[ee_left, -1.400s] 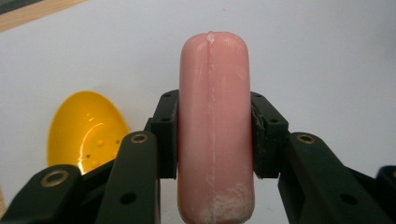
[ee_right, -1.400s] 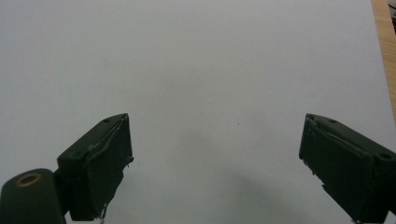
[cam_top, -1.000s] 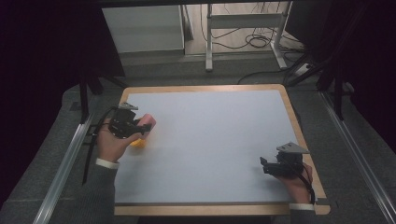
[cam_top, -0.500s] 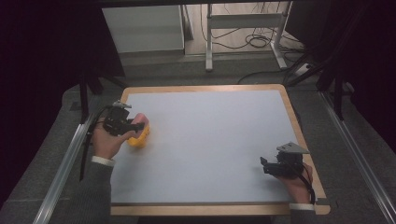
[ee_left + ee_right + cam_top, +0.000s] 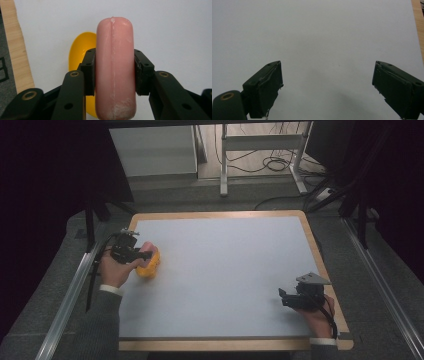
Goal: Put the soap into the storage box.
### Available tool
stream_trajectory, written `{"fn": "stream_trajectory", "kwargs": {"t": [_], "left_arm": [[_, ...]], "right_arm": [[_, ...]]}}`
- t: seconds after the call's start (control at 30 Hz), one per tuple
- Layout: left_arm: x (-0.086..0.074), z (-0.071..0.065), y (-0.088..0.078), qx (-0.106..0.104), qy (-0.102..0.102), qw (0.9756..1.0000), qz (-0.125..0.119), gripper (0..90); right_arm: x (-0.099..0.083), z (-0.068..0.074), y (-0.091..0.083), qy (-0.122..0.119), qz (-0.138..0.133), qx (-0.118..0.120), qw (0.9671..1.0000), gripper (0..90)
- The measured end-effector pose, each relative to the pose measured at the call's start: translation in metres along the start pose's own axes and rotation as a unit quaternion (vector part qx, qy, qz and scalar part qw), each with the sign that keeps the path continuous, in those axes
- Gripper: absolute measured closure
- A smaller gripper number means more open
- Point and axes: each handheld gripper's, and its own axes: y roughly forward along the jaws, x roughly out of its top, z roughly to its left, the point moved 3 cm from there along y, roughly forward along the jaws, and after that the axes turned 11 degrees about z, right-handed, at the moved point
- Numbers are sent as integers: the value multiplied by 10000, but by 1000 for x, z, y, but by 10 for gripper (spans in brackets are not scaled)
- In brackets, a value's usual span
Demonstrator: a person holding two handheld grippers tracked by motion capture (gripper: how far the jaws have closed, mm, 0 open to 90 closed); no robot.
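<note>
Left gripper (image 5: 113,75) is clamped across the middle of the pink sausage (image 5: 114,62), its long axis running straight out ahead between the jaws, yellow bowl (image 5: 81,53) directly beneath, while the right gripper (image 5: 327,90) sits wide open, well apart.

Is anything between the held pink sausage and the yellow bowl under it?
Nothing visible. The left gripper is shut on the sausage, and the bowl lies open just behind and below it on the table.

A pink sausage-shaped toy (image 5: 115,70) sits between the left gripper (image 5: 131,251) jaws, above a yellow plastic bowl (image 5: 149,266) near the wooden-edged white table (image 5: 220,215) left edge; the right gripper (image 5: 292,298) rests well apart, near the front right corner.
</note>
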Motion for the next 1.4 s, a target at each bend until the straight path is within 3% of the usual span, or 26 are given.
{"fn": "stream_trajectory", "kwargs": {"t": [0.27, 0.97, 1.07, 1.2, 1.33, 1.4], "left_arm": [[-1, 8, 11, 142, -110, 9998, 131, 602], [-8, 17, 43, 43, -302, 9983, 504, 600], [-7, 17, 41, -31, -316, 9986, 417, 510], [-5, 12, 23, 151, -216, 9995, 167, 358], [-6, 7, 9, 181, -93, 9998, -5, 313], [-8, 4, 4, 85, -59, 9999, -115, 300]], "right_arm": [[0, 1, 1, -14, 6, -1, 10000, 92], [0, 0, 1, -7, 24, -12, 10000, 92], [0, 0, 1, -15, 30, -11, 10000, 92], [0, 1, 1, -31, 10, -18, 10000, 92], [1, 1, 0, -30, -6, -29, 10000, 92], [1, 1, 0, -35, -22, -31, 10000, 92]]}}
